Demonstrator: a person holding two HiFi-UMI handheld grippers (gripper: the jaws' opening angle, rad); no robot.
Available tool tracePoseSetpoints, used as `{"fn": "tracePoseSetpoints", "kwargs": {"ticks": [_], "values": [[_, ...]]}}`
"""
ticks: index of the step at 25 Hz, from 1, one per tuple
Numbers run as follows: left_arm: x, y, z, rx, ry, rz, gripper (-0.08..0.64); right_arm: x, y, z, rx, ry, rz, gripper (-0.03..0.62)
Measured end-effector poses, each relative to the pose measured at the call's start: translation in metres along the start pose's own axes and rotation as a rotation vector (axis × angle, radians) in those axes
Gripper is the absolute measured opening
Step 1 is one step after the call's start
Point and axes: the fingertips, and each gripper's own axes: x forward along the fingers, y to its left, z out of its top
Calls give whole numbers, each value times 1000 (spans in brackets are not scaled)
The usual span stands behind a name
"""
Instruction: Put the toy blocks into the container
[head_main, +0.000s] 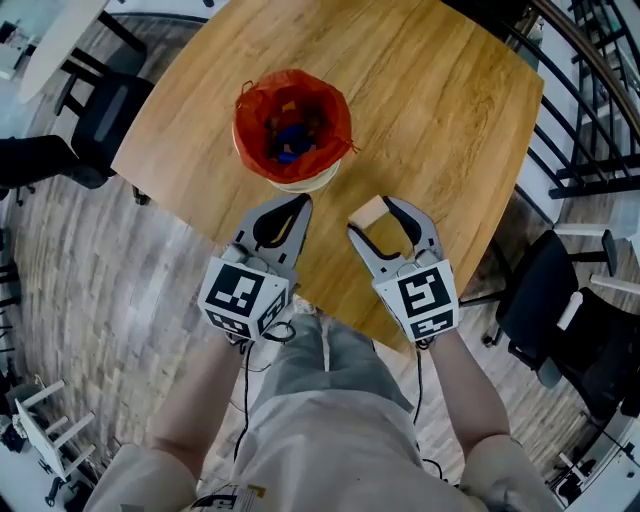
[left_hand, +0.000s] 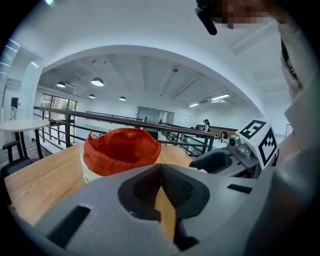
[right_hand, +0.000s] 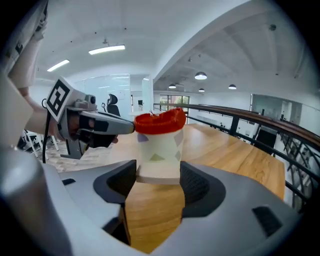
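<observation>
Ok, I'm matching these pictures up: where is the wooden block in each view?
Head view: the block is at lower centre, pinched in the right claw, just below the bucket.
Left gripper view: not visible.
Right gripper view: the block sits dead centre, between the claw's tips.
Shared landmark: the red-lined bucket, in all three views.

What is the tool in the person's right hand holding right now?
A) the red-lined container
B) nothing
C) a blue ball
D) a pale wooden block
D: the right gripper grips a pale wooden block between its jaws, with the red-lined container standing apart beyond it.
</observation>
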Motion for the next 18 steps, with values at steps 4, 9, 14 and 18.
{"fn": "tracePoseSetpoints", "kwargs": {"ticks": [4,9,14,18], "values": [[-21,1,26,20,-44,19,12,-15,10,41,-20,-84,5,264],[-52,4,58,65,-96,55,12,-40,25,95,-68,-195,1,264],[-87,4,83,98,-140,93,12,-70,45,139,-90,-303,8,264],[-118,-1,105,111,-191,114,12,-85,61,160,-106,-352,17,264]]}}
